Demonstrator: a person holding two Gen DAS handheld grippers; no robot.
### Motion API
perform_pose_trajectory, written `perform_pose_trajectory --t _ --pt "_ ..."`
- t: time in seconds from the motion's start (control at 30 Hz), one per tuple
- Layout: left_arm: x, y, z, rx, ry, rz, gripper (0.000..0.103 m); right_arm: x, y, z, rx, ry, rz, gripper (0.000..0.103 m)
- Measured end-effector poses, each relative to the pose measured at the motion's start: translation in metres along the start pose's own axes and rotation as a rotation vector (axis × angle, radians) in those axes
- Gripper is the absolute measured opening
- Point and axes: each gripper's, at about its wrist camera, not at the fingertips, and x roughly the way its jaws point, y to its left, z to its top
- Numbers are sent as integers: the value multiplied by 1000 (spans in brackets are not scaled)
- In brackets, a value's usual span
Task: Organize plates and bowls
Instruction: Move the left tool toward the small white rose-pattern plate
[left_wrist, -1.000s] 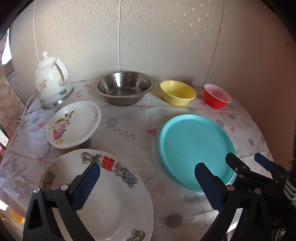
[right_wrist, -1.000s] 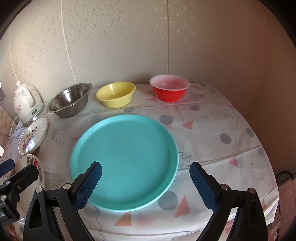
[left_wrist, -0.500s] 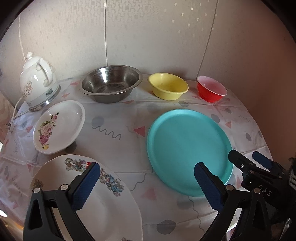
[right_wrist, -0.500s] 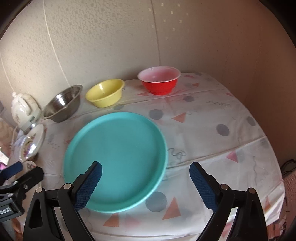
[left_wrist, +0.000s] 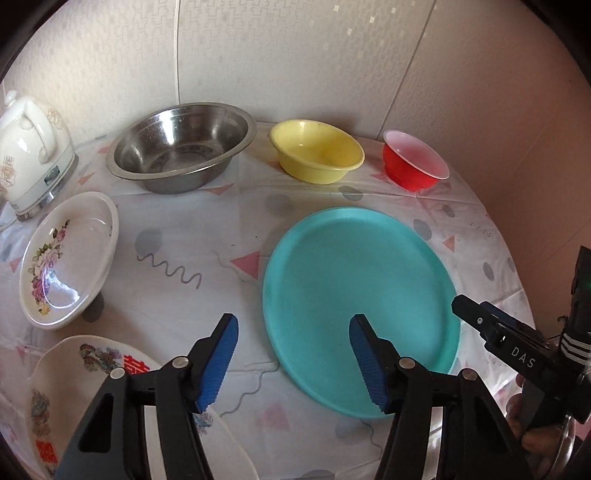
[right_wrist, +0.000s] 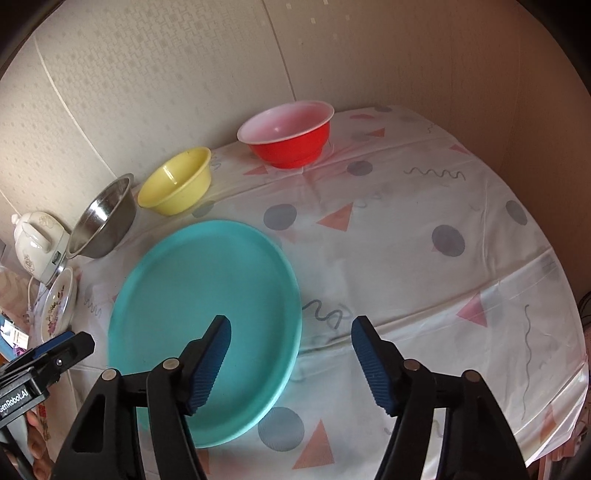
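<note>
1. I was at the reaching step. Nothing was picked up or stacked yet, as far as I could judge.

2. The big round turquoise plastic plate (left_wrist: 360, 308) lay flat on the table, just ahead of both tongs. Its left edge sat between the blue tips of my left tongs (left_wrist: 293, 363). Its right edge sat between the tips of my right tongs (right_wrist: 291, 363).

3. Both tongs were about half open and closing. I saw no tip pressing on the plate, so neither one held anything.

4. A large white plate with red letters (left_wrist: 92, 373) lay under the left side of my left tongs. A small white flowered dish (left_wrist: 68, 258) sat further ahead on the left.

5. Far ahead, by the wall, stood a shiny steel bowl (left_wrist: 181, 146), a yellow plastic bowl (left_wrist: 316, 149) and a red bowl with a white inside (left_wrist: 415, 162), apart in a row.

6. Next, I thought one tong had to go lower and bite the turquoise plate's edge before any lift. The thin rim lay flat, so it could slip.
</note>
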Motion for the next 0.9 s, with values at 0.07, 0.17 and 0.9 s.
perform_pose_trajectory --t 0.07,0.17,0.9 --pt "2 -2 1 10 -1 10 62 3 1 0 -8 3 -4 69" --pt "8 -4 3 19 6 14 62 8 2 -1 -13 15 -8 69" --pt "46 -8 2 34 65 31 7 19 2 0 -74 -8 -39 24"
